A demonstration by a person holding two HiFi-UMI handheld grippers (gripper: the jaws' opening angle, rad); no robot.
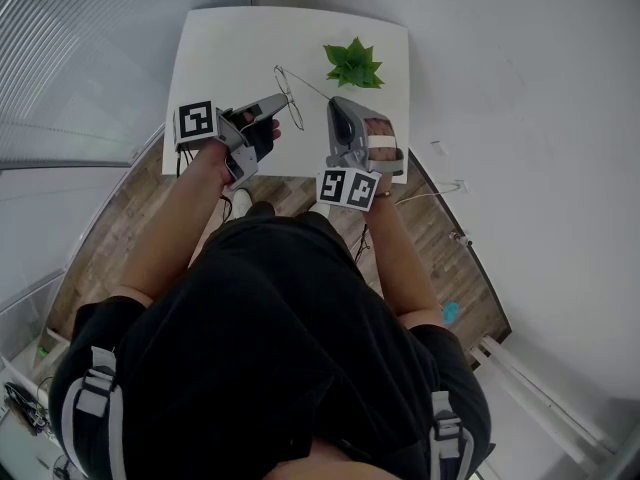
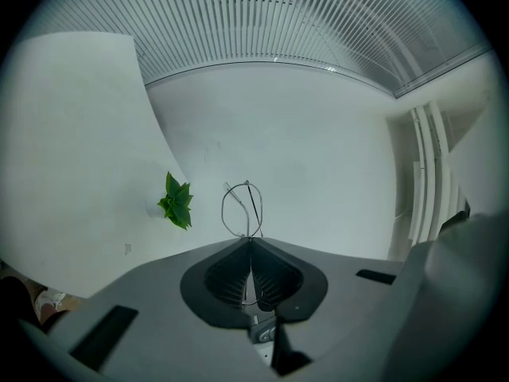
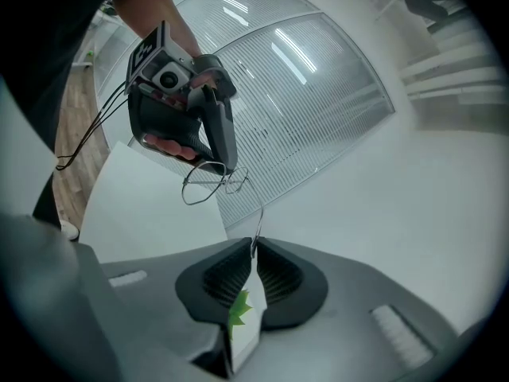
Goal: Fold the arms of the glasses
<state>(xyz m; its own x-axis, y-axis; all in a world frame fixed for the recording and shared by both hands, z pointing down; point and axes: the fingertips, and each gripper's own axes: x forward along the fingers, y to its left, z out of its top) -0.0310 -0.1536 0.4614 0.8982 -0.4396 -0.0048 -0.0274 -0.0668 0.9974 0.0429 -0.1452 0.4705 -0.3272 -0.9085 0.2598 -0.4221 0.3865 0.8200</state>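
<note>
We saw the glasses (image 1: pixel 288 93) as a thin wire frame with two rounded rims, hardly thicker than a drawn line. They were held up over the near part of the white tabletop (image 1: pixel 220 48), not lying on it. The front stood on edge in the left claw (image 1: pixel 283 99), which was closed on the rim. One arm (image 1: pixel 312 90) stretched straight out from the front, unfolded, its far end pinched between the closed tips of the right claw (image 1: pixel 333 104). The other arm we could not make out clearly.

Head camera looks steeply down; gripper views share the glasses (image 2: pixel 243 211).
</note>
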